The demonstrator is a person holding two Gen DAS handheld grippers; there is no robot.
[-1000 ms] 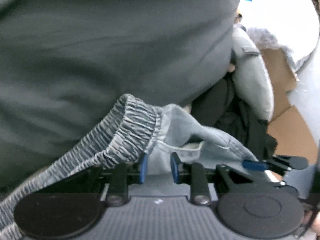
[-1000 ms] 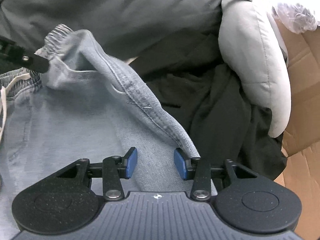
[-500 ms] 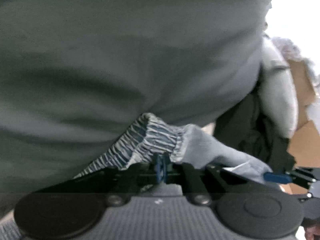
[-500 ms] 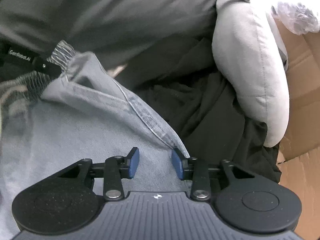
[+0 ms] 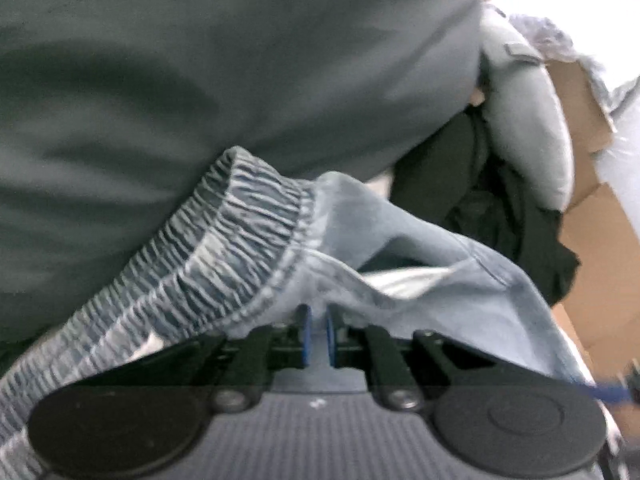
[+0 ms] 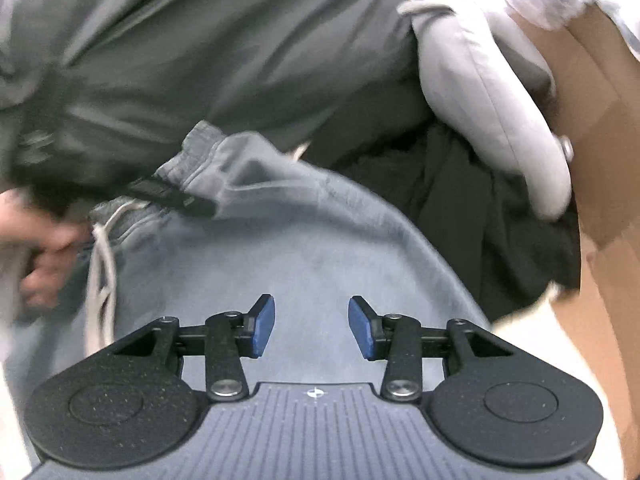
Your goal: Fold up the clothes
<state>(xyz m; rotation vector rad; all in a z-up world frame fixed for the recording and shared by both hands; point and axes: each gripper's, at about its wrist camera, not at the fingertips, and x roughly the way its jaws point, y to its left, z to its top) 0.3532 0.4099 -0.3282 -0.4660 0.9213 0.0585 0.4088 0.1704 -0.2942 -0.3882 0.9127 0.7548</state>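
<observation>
Dim, motion-blurred fisheye views, with blown-out glare in the upper right corners.

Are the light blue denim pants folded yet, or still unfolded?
Unfolded: the denim pants lie loosely spread, waistband bunched and lifted where the left gripper pinches it.

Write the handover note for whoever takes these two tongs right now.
Left tongs: shut on the light blue denim shorts, just below the elastic waistband.
Right tongs: jaws opening, nothing pinched, above the shorts' flat front.
Shorts lie over a dark grey garment; black clothes and a cardboard box on the right.
Done: waistband corner gripped.
Left: right-side grip and every fold.
</observation>
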